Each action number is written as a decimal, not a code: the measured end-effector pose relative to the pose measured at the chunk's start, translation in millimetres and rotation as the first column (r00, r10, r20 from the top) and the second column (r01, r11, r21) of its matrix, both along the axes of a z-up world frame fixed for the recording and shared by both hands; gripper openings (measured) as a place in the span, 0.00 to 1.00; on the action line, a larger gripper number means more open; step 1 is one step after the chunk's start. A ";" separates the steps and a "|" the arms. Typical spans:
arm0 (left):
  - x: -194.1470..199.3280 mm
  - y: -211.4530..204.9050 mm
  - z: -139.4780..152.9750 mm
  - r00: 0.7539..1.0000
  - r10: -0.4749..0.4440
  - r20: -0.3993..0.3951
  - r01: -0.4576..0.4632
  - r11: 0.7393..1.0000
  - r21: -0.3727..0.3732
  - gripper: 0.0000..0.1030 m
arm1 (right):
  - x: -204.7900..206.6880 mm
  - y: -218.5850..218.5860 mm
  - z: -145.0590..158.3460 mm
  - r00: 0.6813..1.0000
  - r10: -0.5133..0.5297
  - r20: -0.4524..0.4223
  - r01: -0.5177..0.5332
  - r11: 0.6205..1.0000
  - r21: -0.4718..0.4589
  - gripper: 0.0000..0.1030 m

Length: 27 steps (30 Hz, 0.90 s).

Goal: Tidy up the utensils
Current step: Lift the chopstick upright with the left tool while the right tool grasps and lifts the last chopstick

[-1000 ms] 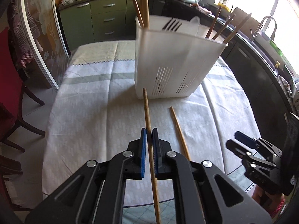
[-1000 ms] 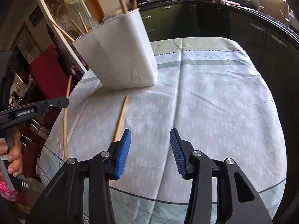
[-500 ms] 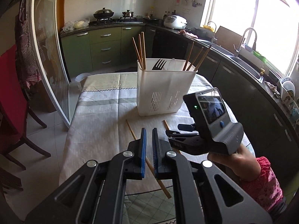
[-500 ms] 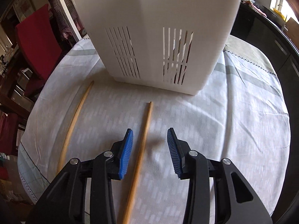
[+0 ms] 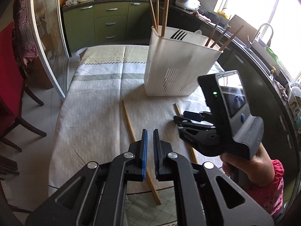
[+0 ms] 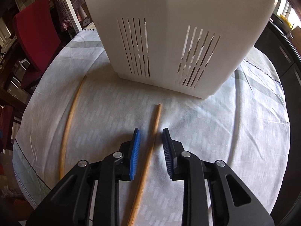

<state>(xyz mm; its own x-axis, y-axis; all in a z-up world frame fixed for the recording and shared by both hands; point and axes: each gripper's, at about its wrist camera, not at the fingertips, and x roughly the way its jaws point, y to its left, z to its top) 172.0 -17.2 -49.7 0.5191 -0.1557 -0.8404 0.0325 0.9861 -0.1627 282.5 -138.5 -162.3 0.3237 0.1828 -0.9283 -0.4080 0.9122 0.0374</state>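
Observation:
A white slotted utensil holder (image 5: 180,71) (image 6: 169,37) stands on the table, with several chopsticks (image 5: 165,9) and a black fork (image 5: 178,34) in it. Two wooden chopsticks lie loose on the cloth in front of it. My right gripper (image 6: 150,131) (image 5: 180,117), held in a hand, is low over the right chopstick (image 6: 156,122) (image 5: 176,109). Its jaws are closing with the stick between them, the pads clear of it. My left gripper (image 5: 149,131) is shut and empty, above the left chopstick (image 5: 128,118) (image 6: 70,116).
A pale tablecloth (image 5: 94,103) covers the oval table, whose near edge lies just below both grippers. A red chair (image 5: 9,75) stands to the left. A dark counter with a sink (image 5: 263,37) runs along the right, and green cabinets (image 5: 111,22) stand behind.
The right gripper swung in front of the holder, came down over the right chopstick and narrowed its jaws around it. The left gripper stayed shut and drew back from the holder.

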 end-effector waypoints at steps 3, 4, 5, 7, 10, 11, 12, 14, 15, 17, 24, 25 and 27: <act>15.2 3.5 -16.1 0.998 0.025 -0.053 -0.024 1.000 0.020 0.06 | -3.1 -4.1 0.1 1.000 0.004 -0.001 -0.004 1.000 0.007 0.08; 20.4 4.9 -22.0 0.997 0.031 -0.073 -0.030 0.999 0.021 0.06 | -4.6 -5.7 0.3 1.000 0.006 -0.001 -0.006 1.000 0.008 0.08; 26.0 6.6 -28.0 0.995 0.042 -0.092 -0.040 0.999 0.023 0.06 | -5.7 -7.1 0.7 1.000 0.007 -0.002 -0.007 1.000 0.008 0.07; 37.6 10.9 -39.7 0.990 0.067 -0.127 -0.064 0.997 0.035 0.06 | -6.6 -7.3 0.9 1.000 0.012 -0.003 -0.012 1.000 0.006 0.06; 53.6 15.9 -54.3 0.981 0.098 -0.169 -0.090 0.994 0.056 0.06 | -8.3 -10.8 1.6 1.000 0.007 -0.007 -0.007 1.000 0.017 0.06; 58.3 17.5 -58.1 0.977 0.105 -0.184 -0.095 0.994 0.059 0.06 | -9.0 -15.0 2.2 1.000 0.001 -0.011 -0.001 0.999 0.034 0.06; 62.7 18.4 -62.1 0.974 0.109 -0.200 -0.100 0.993 0.055 0.06 | -10.0 -19.8 3.3 1.000 -0.007 -0.011 0.007 0.999 0.050 0.06; 71.5 19.0 -69.5 0.966 0.108 -0.234 -0.099 0.994 0.051 0.06 | -12.6 -29.8 7.4 1.000 -0.020 -0.004 0.020 0.997 0.080 0.06; 75.4 19.5 -72.6 0.962 0.117 -0.245 -0.107 0.993 0.052 0.06 | -14.7 -35.5 10.8 1.000 -0.025 0.001 0.025 0.995 0.096 0.06; 82.9 18.0 -78.0 0.958 0.121 -0.261 -0.109 0.992 0.059 0.06 | -16.8 -49.7 18.0 0.999 -0.034 0.019 0.031 0.992 0.120 0.06; 100.5 12.3 -85.1 0.949 0.144 -0.280 -0.127 0.989 0.080 0.11 | -33.7 -73.7 38.2 0.997 -0.042 0.068 0.030 0.984 0.174 0.06; 102.6 11.1 -85.6 0.948 0.152 -0.280 -0.131 0.987 0.091 0.12 | -34.9 -74.5 39.1 0.997 -0.040 0.070 0.027 0.984 0.177 0.06; 107.6 9.1 -87.6 0.945 0.163 -0.283 -0.136 0.985 0.110 0.13 | -38.3 -73.1 37.9 0.997 -0.037 0.075 0.022 0.982 0.186 0.06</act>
<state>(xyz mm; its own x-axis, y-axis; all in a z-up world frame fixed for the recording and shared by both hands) 279.6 -8.1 -137.2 0.2628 -0.0142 -0.9647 -0.1521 0.9868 -0.0560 244.2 -211.6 -124.4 0.4011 0.3383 -0.8513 -0.3893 0.9042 0.1759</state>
